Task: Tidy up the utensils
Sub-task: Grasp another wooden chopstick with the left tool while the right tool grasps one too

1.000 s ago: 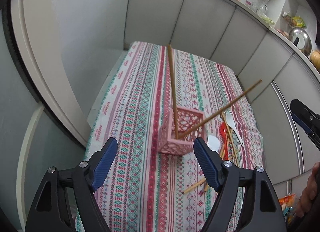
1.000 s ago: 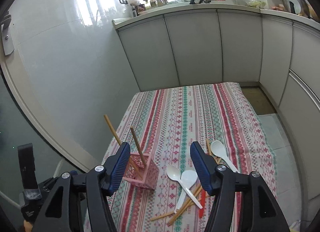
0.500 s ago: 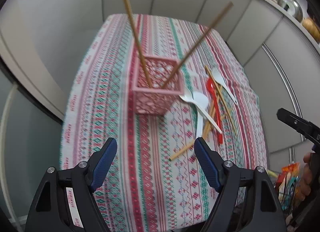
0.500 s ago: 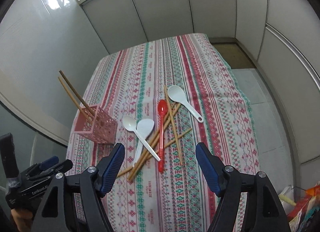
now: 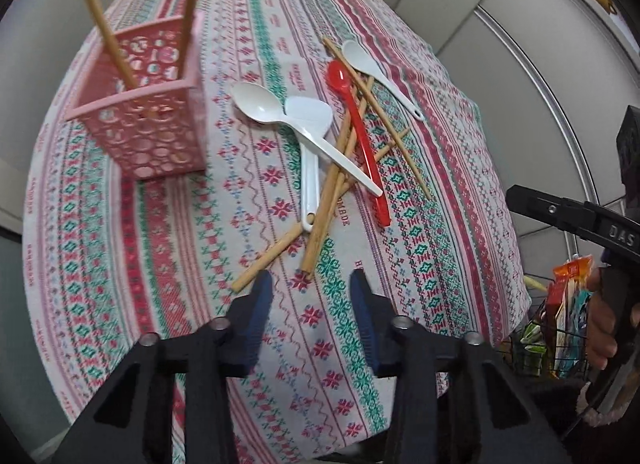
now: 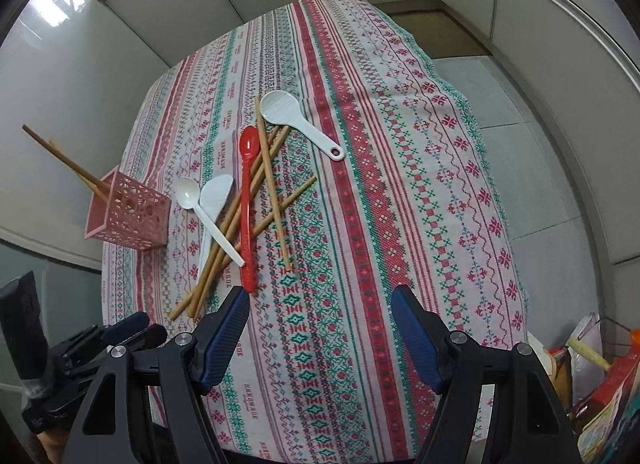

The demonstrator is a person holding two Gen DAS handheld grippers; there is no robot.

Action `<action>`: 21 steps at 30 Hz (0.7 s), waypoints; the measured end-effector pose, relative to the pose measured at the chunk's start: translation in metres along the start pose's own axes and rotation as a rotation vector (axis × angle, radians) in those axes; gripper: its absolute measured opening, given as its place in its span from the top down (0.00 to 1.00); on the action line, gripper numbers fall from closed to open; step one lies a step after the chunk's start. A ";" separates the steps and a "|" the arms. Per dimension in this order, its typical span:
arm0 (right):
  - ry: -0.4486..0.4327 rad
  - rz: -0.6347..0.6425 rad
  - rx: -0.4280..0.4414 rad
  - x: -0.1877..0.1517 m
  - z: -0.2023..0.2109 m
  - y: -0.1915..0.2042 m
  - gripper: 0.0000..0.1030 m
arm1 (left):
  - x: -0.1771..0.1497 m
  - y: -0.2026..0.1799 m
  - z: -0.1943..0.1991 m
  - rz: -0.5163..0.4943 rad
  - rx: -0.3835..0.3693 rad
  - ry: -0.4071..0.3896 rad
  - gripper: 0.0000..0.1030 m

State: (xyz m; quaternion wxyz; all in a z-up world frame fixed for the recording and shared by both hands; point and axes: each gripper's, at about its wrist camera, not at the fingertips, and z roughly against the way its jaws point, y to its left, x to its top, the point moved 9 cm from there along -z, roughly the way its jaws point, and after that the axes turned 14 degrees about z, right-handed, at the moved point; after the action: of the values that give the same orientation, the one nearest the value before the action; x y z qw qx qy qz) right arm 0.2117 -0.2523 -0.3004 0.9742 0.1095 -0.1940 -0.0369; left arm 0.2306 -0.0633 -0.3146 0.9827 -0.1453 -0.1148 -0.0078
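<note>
Left claw (image 5: 311, 284) narrowed, empty, hand (image 5: 604, 324) rightward

Left gripper (image 5: 311, 284) jaws just narrowed, empty; right gripper (image 6: 320, 300) wide.

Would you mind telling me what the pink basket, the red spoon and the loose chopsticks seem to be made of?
The pink basket looks like moulded plastic: thin matte walls pierced with round holes. The red spoon seems glossy, slightly see-through plastic. The loose chopsticks look like bamboo or wood: tan, dull, unpainted; which of the two I cannot tell.
</note>
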 end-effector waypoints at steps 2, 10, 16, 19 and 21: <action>0.000 0.004 0.001 -0.002 0.001 -0.002 0.27 | 0.004 -0.002 -0.011 -0.012 0.014 0.004 0.73; 0.018 0.019 0.010 -0.009 -0.003 -0.004 0.27 | 0.016 -0.007 -0.040 -0.051 0.046 0.026 0.81; 0.035 0.013 0.017 -0.013 -0.008 -0.006 0.27 | 0.018 -0.005 -0.052 -0.032 0.049 0.059 0.87; 0.047 0.002 0.030 -0.014 -0.013 -0.006 0.27 | 0.018 -0.006 -0.051 -0.033 0.037 0.058 0.89; 0.056 -0.011 0.045 -0.014 -0.017 -0.006 0.27 | 0.015 -0.007 -0.047 -0.039 0.027 0.061 0.89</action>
State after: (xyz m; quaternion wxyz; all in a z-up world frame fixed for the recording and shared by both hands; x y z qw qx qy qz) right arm 0.2048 -0.2535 -0.3224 0.9763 0.1333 -0.1668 -0.0350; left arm 0.2558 -0.0835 -0.3533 0.9872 -0.1297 -0.0876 -0.0297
